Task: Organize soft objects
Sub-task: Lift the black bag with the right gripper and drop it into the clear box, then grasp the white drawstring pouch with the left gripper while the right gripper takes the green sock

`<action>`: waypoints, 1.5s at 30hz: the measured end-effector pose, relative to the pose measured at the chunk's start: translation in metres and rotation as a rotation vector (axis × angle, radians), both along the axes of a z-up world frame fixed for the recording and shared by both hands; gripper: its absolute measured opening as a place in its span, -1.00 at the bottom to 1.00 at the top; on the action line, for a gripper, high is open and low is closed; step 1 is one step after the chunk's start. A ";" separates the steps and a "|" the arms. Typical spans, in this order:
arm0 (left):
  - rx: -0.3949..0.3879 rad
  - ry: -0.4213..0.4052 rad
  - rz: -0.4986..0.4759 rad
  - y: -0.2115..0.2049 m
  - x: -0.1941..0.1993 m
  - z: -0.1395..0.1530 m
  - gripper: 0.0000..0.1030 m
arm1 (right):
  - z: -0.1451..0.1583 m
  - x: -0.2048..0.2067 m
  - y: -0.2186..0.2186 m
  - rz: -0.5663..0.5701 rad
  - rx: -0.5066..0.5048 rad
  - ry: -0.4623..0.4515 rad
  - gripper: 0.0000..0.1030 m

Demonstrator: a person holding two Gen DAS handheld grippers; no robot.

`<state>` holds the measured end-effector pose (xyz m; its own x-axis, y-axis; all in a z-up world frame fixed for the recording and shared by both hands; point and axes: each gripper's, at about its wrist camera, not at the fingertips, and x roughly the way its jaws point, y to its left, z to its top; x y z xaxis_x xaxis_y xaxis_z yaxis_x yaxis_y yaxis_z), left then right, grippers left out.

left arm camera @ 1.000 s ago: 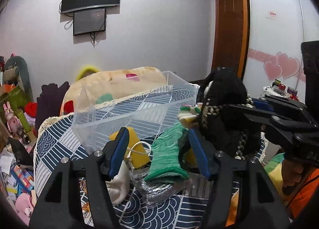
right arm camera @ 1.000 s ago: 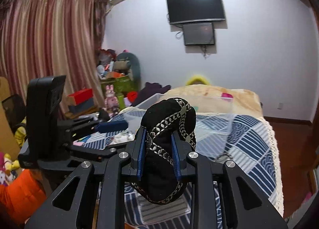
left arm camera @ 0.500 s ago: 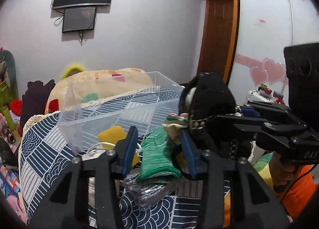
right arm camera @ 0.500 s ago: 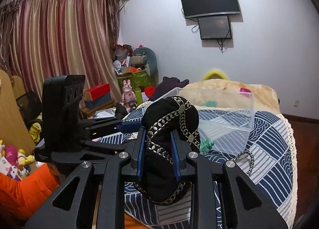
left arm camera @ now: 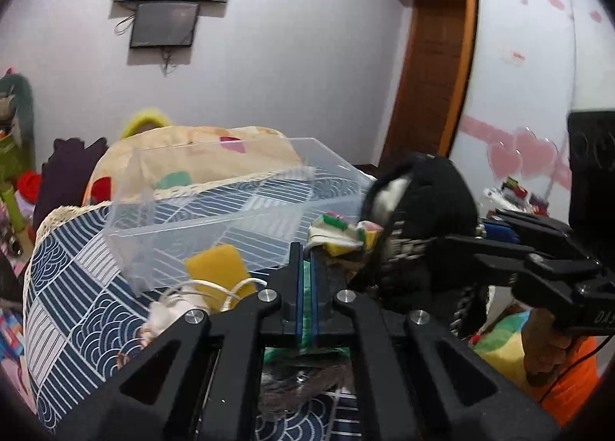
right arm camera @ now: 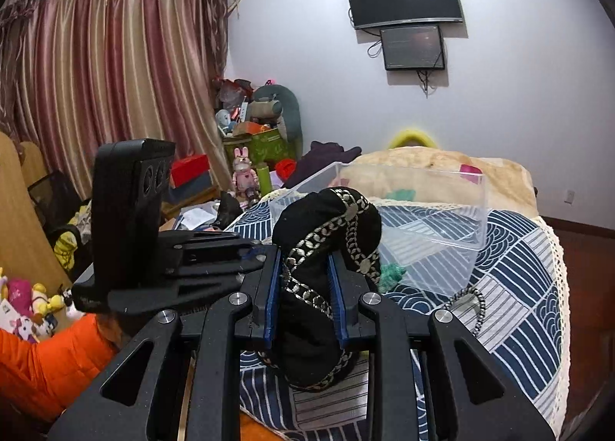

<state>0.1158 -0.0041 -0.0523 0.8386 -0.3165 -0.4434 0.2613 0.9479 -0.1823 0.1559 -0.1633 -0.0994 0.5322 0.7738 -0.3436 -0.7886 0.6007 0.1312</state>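
Note:
My left gripper point(left arm camera: 305, 268) is shut on a green knitted cloth point(left arm camera: 306, 310), with only a thin strip showing between the blue pads. My right gripper point(right arm camera: 303, 279) is shut on a black pouch with silver braid trim point(right arm camera: 326, 248) and holds it above the bed; the pouch also shows in the left wrist view point(left arm camera: 423, 218). A clear plastic bin point(left arm camera: 215, 206) sits on the blue patterned bedspread point(left arm camera: 77, 287), just beyond both grippers. A yellow sponge point(left arm camera: 217, 268), a white cord point(left arm camera: 215, 287) and a small multicoloured cloth point(left arm camera: 342, 233) lie by the bin's near wall.
A beige pillow point(right arm camera: 442, 164) lies behind the bin. A chain-handled item point(right arm camera: 467, 300) lies on the bedspread at the right. Toys and boxes point(right arm camera: 253, 133) are piled by the curtains. A wardrobe door point(left arm camera: 538, 95) stands to the right.
My left gripper has closed from wide open onto the green cloth. My right gripper holds the black pouch as before, a little closer to the bin.

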 end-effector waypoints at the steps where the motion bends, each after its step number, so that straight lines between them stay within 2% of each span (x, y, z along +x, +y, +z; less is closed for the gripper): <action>1: -0.001 0.001 0.017 0.003 0.000 0.001 -0.97 | 0.001 0.000 -0.002 -0.009 0.001 -0.002 -0.59; 7: -0.005 -0.005 0.091 0.022 0.000 0.007 -0.99 | 0.007 0.000 -0.010 -0.072 0.016 -0.012 -0.59; 10: 0.003 -0.010 0.093 0.025 -0.003 0.011 -0.99 | 0.011 0.001 -0.013 -0.103 0.009 -0.020 -0.59; 16: 0.105 -0.018 0.162 0.019 -0.010 0.018 -0.94 | 0.023 0.005 -0.009 -0.130 0.015 -0.037 -0.59; 18: 0.116 -0.019 0.178 0.021 -0.012 0.018 -0.77 | 0.031 0.006 -0.008 -0.133 0.023 -0.057 -0.59; 20: 0.128 -0.019 0.201 0.022 -0.014 0.017 -0.45 | 0.041 0.007 -0.007 -0.137 0.036 -0.087 -0.59; 22: 0.136 -0.021 0.217 0.024 -0.016 0.016 -0.30 | 0.053 0.009 -0.005 -0.150 0.050 -0.116 -0.59; 27: 0.145 -0.020 0.237 0.030 -0.017 0.012 -0.08 | 0.068 0.023 0.008 -0.205 0.055 -0.159 -0.59; 32: 0.133 0.001 0.252 0.038 -0.016 0.004 0.05 | 0.063 0.043 0.030 -0.293 0.004 -0.187 -0.59; 35: 0.120 0.018 0.256 0.041 -0.013 -0.001 0.07 | 0.053 0.062 0.038 -0.320 -0.030 -0.162 -0.59; 39: 0.115 0.034 0.255 0.042 -0.010 -0.008 0.12 | 0.034 0.090 0.047 -0.344 -0.093 -0.072 -0.59; 45: 0.088 0.058 0.244 0.048 -0.011 -0.015 0.25 | 0.014 0.104 0.051 -0.352 -0.177 0.015 -0.59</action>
<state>0.1051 0.0444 -0.0675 0.8579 -0.0662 -0.5096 0.0145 0.9944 -0.1047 0.2601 -0.1125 -0.0857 0.7482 0.4727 -0.4655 -0.5290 0.8485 0.0113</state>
